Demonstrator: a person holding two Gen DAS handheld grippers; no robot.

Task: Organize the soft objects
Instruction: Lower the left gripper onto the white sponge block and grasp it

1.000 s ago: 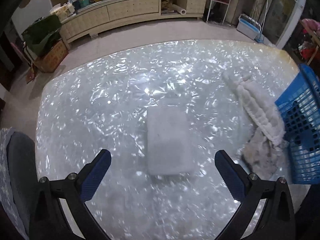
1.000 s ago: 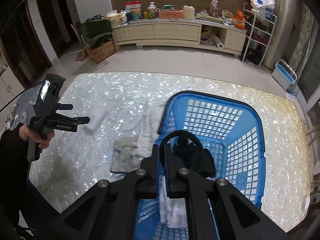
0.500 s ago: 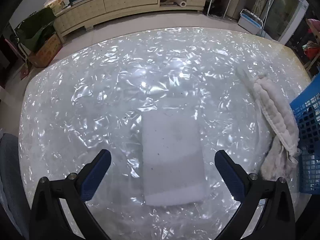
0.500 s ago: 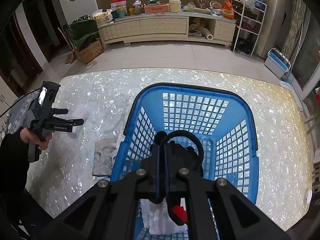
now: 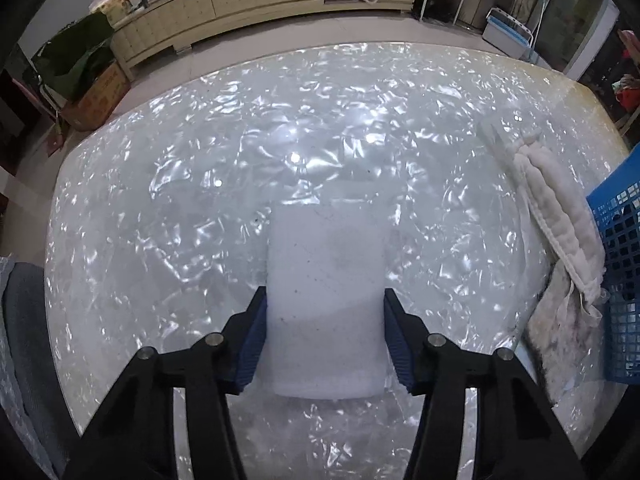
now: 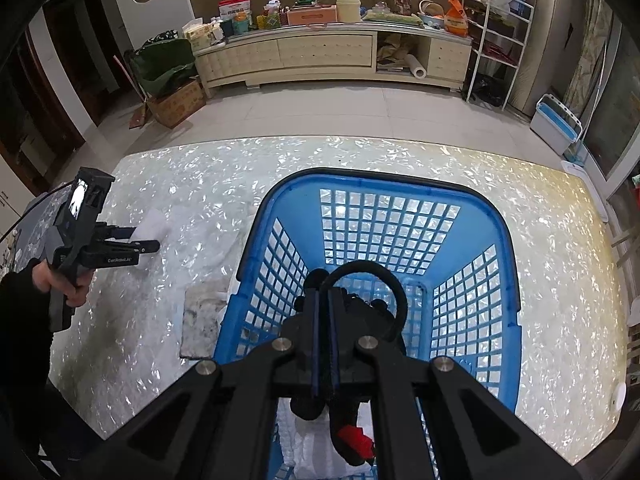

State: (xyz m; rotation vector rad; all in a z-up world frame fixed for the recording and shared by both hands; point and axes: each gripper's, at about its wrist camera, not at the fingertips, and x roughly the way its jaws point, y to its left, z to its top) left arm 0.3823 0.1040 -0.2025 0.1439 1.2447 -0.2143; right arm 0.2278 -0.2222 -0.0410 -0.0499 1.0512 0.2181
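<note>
The left tool (image 5: 325,334), just closing, now pinches the white pad (image 5: 325,280) on the table (image 5: 200,200). Squeeze gently and lift straight up. The right tool (image 6: 324,340), pressed together, hangs over the basket (image 6: 508,280).

A table (image 5: 200,200) with a glossy, pearly white top fills most of the left wrist view; its rounded far edge curves across the upper part of the frame. At lower centre a white rectangular foam pad (image 5: 326,300) lies flat on it. Toward the right edge a fluffy white towel (image 5: 560,216) lies stretched out, its lower end draped over a grey mottled cloth (image 5: 560,344) lying flat on the tabletop. A blue plastic basket (image 6: 508,280) with latticed walls stands on the table at the centre of the right wrist view, just right of both cloths.
</note>
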